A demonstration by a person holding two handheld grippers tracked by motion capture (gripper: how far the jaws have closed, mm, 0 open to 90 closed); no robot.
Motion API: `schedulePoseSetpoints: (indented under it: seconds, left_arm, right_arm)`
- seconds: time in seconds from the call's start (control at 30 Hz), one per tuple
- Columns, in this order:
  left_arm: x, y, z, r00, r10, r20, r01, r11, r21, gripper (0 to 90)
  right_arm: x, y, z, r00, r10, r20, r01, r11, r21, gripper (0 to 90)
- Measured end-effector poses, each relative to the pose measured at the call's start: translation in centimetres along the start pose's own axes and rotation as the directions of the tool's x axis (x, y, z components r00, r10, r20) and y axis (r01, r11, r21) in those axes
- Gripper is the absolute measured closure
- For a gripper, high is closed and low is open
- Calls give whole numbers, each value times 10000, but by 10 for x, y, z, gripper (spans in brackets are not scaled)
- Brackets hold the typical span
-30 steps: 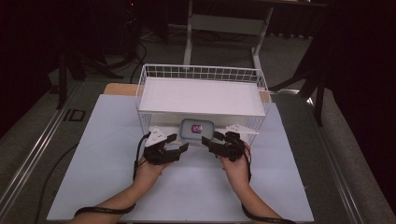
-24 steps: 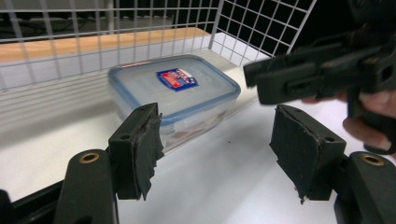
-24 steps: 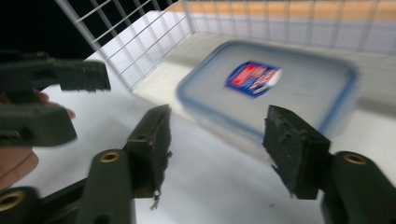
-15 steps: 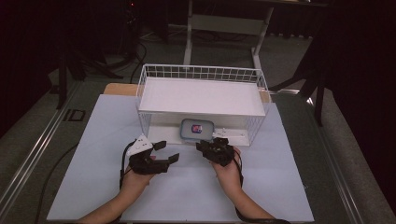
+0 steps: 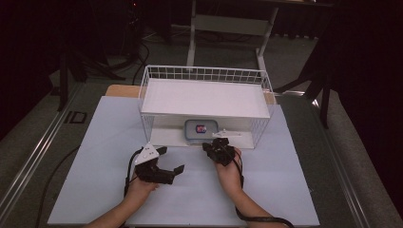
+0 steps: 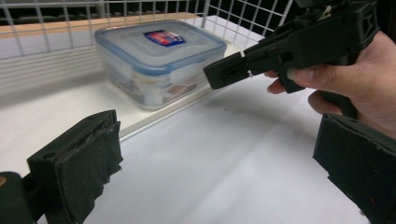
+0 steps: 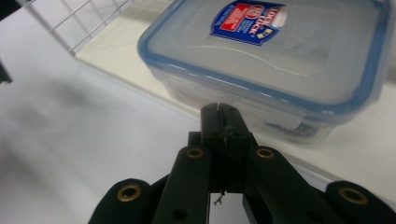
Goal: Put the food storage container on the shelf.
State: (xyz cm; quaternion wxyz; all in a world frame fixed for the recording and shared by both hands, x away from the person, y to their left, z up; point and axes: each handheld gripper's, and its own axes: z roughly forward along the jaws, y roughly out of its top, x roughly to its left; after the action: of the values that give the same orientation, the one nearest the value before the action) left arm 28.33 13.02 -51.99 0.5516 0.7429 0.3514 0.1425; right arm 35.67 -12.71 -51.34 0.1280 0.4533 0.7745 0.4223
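Container: a clear lidded box with a blue rim (image 5: 201, 129) is seen under the white shelf board of a wire basket (image 5: 266, 85), on the basket's low floor at its open front edge, lid on, label up.
Desk: a white sheet is spread over the desk (image 5: 285, 190); the basket is stood at its far middle.
Left claw: the left claw (image 5: 172, 161) is held low over the desk, in front of the basket and to the left of the container; its jaws are spread wide with nothing between them, probably kept ready and out of the way.
Right claw: the right claw (image 7: 219, 122) is pointed at the container's near wall, just short of it; its jaws are pressed together on nothing.
Judgement: the closed tip is likely aimed at the container for a nudge or a hook, since no grip is possible with jaws together.
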Motion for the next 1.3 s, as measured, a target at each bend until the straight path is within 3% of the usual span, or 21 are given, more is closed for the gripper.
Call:
schedulePoseSetpoints:
  seconds: [0.3,0.43,0.63,0.87,1.07,1.2,1.3]
  left_arm:
    - [-3,1,2,9991,412,-124,-413,9991,-55,19]
    - [-1,0,2,9996,274,-89,-275,9995,-120,19]
    - [0,1,0,9990,373,-261,-379,9990,-225,19]
    - [-1,1,0,9988,416,-260,-422,9988,-228,19]
    - [-1,1,0,9987,443,-240,-448,9988,-221,19]
    - [0,2,-1,9971,676,-361,-687,9972,-285,19]
    - [1,3,-2,9975,606,-372,-619,9975,-354,19]
  right_arm:
    - [-3,1,6,9999,119,85,-119,9999,-22,900]
    - [-2,3,13,9998,214,48,-214,9997,-67,900]
    - [2,10,21,9997,259,7,-258,9992,-301,900]
    - [0,18,30,9992,77,397,-63,9993,-363,900]
    - [-4,19,36,9982,205,566,-184,9992,-366,900]
    - [-4,18,32,9985,124,538,-95,9985,-531,900]
    - [-2,16,26,9991,155,385,-136,9986,-503,900]
